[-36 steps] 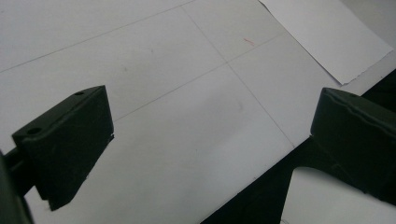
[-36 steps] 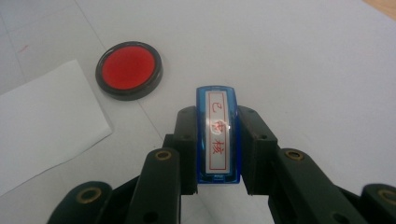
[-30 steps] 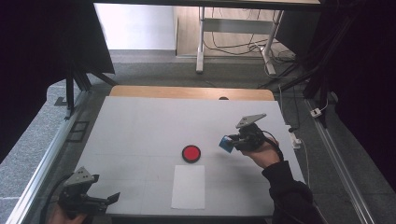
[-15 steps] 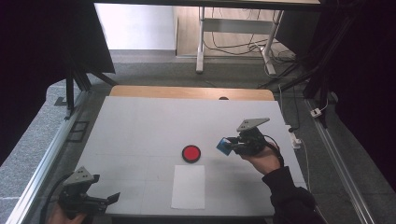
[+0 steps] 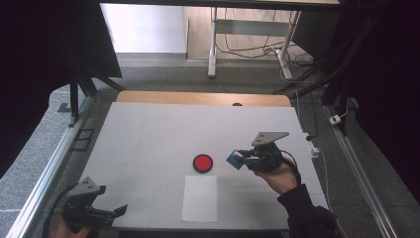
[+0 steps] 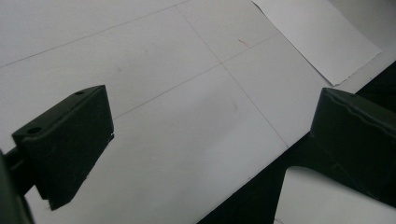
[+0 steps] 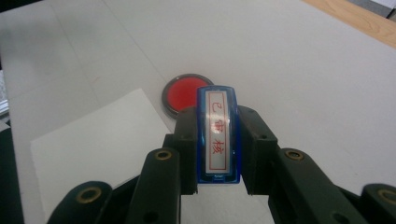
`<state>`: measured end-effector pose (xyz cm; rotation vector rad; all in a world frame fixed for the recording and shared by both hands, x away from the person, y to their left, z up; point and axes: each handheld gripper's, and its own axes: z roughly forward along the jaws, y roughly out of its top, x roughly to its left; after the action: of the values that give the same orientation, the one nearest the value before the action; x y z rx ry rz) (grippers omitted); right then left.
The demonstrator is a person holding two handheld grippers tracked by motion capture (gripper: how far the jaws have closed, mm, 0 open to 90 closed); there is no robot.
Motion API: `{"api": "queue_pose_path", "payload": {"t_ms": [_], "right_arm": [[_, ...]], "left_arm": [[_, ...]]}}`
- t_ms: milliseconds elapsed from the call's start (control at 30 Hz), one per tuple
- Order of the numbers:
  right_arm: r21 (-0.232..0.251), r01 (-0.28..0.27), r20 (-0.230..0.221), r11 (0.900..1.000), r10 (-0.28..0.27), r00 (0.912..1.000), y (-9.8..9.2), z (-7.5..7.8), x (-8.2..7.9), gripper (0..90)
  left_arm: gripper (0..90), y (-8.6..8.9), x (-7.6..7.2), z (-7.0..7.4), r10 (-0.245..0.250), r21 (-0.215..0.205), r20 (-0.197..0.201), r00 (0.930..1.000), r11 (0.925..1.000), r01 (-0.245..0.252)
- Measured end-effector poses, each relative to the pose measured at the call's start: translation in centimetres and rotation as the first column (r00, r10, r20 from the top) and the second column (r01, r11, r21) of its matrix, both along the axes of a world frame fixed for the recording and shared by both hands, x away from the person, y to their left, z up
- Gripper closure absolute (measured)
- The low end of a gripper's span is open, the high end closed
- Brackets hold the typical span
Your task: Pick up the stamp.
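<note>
Blue stamp clamped between the jaws of the right gripper, its label face toward that gripper's own camera and its printing face pointing away, toward the red ink pad. The pad lies just ahead of the jaw tips and a little to their left in the right gripper view; the white paper sheet lies lower left, near but apart from the pad.

Risks, as judged from this pose: the stamp is gripped on its narrow sides, so an off-square descent could twist it in the jaws; a tilted face would take ink unevenly; and a sideways push could slide the small pad across the smooth table (nothing visibly fixes it). The loose sheet could likewise shift or lift with an inked stamp.

Room for moving: bare table surrounds the right gripper ahead and to both sides; the table's right edge lies beyond the hand. The left gripper, jaws standing apart and holding nothing, sits at the near edge, well apart from the stamp, with the sheet's corner ahead of it.
</note>
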<state>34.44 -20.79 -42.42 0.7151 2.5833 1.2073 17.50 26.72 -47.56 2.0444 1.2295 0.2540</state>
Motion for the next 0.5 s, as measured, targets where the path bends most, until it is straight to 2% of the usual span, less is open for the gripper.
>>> {"api": "queue_pose_path", "payload": {"t_ms": [500], "right_arm": [[0.064, -0.048, 0.013, 0.997, 0.047, 0.9988, 1.6, 0.5, -2.5, 71.1]], "left_arm": [[0.0, 0.0, 0.0, 0.0, -0.005, -0.005, -0.002, 1.0, 1.0, 0.005]]}}
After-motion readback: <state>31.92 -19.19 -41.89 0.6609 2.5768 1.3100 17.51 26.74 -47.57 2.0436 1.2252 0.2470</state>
